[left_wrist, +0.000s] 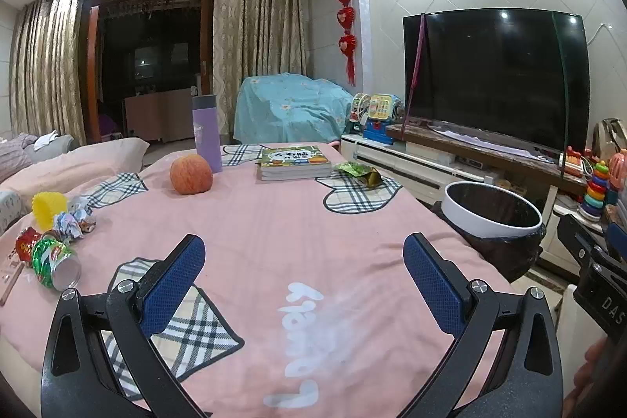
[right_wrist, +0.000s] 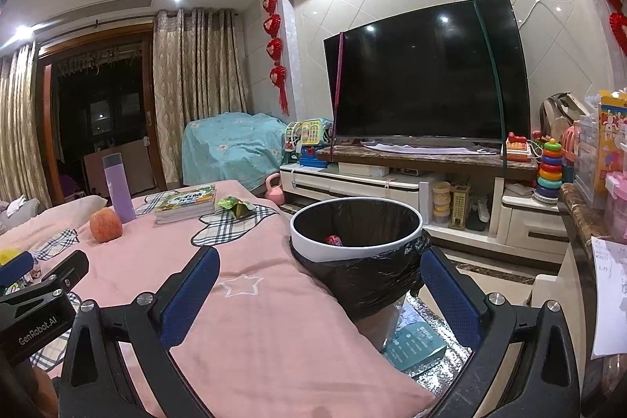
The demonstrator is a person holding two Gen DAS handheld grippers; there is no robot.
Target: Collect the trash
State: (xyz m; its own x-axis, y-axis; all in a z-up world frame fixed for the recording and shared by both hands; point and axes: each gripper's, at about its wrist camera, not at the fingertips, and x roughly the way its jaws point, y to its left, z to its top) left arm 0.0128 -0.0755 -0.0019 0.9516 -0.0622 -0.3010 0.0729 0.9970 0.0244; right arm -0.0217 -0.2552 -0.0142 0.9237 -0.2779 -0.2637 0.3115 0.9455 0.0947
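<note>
A white-rimmed trash bin (left_wrist: 490, 218) (right_wrist: 354, 234) lined with a black bag stands off the table's right edge; a small red scrap lies inside. Trash sits at the table's left: a crushed green can (left_wrist: 53, 263), a red wrapper (left_wrist: 25, 241), crumpled paper (left_wrist: 76, 218) and a yellow cup (left_wrist: 48, 207). A green wrapper (left_wrist: 358, 172) (right_wrist: 235, 205) lies by the books. My left gripper (left_wrist: 303, 281) hovers open over the pink cloth, holding nothing. My right gripper (right_wrist: 319, 286) is open too, empty, just in front of the bin.
On the pink tablecloth (left_wrist: 274, 222) are an apple (left_wrist: 191, 174), a purple bottle (left_wrist: 207, 134) and a stack of books (left_wrist: 294, 162). A TV (right_wrist: 427, 69) on a low cabinet with toys stands beyond the bin. A sofa (left_wrist: 70, 163) lies to the left.
</note>
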